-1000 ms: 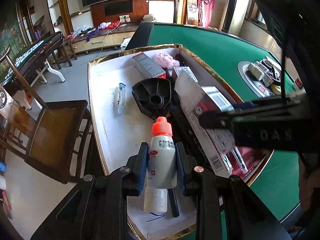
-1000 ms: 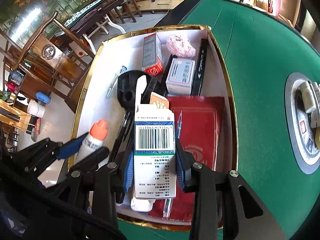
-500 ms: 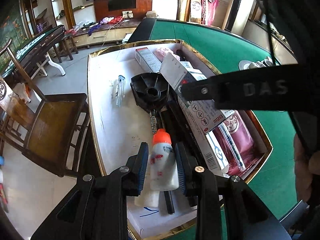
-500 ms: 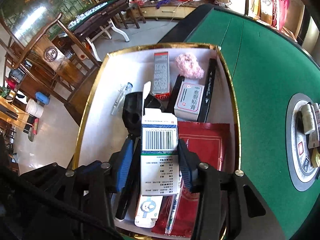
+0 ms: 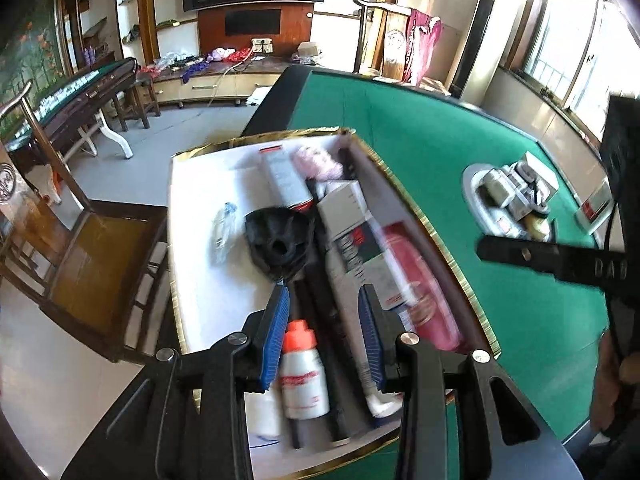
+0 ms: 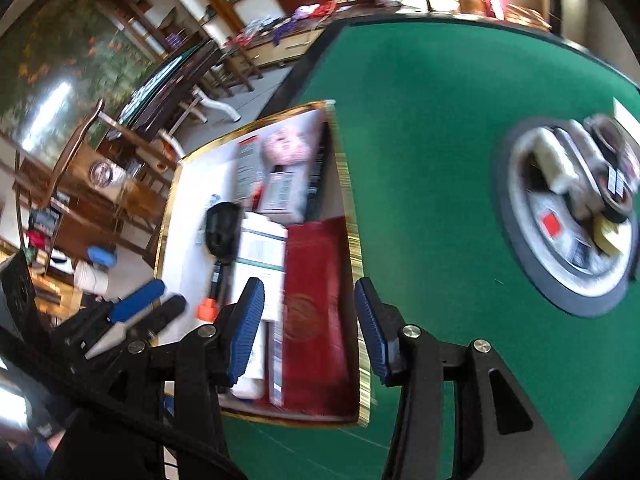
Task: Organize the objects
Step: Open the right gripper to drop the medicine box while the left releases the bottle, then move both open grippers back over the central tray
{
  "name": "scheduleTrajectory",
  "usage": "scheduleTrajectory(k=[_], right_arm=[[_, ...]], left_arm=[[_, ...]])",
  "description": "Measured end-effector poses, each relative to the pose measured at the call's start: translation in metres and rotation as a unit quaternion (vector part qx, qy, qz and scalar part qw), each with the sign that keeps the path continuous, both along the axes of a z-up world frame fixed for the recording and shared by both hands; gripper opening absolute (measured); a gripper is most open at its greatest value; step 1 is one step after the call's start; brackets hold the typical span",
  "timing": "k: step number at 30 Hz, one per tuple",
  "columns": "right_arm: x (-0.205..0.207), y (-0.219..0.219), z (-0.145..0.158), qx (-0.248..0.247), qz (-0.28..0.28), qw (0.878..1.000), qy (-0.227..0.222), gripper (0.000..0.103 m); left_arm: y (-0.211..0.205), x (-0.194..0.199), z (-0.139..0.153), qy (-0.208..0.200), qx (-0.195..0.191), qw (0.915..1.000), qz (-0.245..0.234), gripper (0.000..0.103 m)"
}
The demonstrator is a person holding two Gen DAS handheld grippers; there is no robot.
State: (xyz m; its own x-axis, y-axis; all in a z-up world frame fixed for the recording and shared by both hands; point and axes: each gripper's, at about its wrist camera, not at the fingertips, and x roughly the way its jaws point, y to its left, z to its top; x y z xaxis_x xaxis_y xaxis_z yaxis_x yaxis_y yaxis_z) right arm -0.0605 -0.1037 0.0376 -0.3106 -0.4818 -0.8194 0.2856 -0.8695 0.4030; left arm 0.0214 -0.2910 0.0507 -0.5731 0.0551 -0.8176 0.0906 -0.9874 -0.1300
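- The gold-rimmed tray (image 5: 404,196) has a white floor and sits on the green felt bench (image 5: 460,152), at the bench edge nearest the wooden chair (image 5: 92,256).
- A white bottle with an orange cap (image 5: 301,372) lies flat on the tray floor at its near end, cap pointing toward the far end.
- A long white carton (image 5: 360,256) lies lengthwise in the tray, partly over a red packet (image 5: 420,280) that occupies the right side.
- A black round-headed tool (image 5: 278,242) lies mid-tray, its handle running toward the near end beside the bottle.
- At the far end lie a grey box with a red end (image 5: 286,178) and a pink fluffy item (image 5: 316,162). A small clear item (image 5: 224,228) lies alone on the white floor at the left.
- The left hand-held gripper (image 5: 323,340) hangs above the near end of the tray, released: its blue pads stand apart, with the bottle between them and touched by neither.
- The right hand-held gripper (image 6: 310,330) is tilted over the tray's right rim, also released, with nothing between its pads. The red packet (image 6: 316,300) and the carton (image 6: 260,256) lie below it.
- From the right wrist view the orange cap (image 6: 207,312) shows just left of the carton; this view is motion-blurred.
- A round grey hub (image 6: 568,216) carrying small items sits well apart on the felt.
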Motion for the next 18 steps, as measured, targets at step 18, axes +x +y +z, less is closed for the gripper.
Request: scheduleTrajectory(k=[18], right_arm=[[0.069,0.225,-0.012,-0.013,-0.189,0.981,-0.038,0.051]], left_arm=[[0.181,-0.192,-0.013,-0.112,0.147,0.9803,-0.069,0.031]])
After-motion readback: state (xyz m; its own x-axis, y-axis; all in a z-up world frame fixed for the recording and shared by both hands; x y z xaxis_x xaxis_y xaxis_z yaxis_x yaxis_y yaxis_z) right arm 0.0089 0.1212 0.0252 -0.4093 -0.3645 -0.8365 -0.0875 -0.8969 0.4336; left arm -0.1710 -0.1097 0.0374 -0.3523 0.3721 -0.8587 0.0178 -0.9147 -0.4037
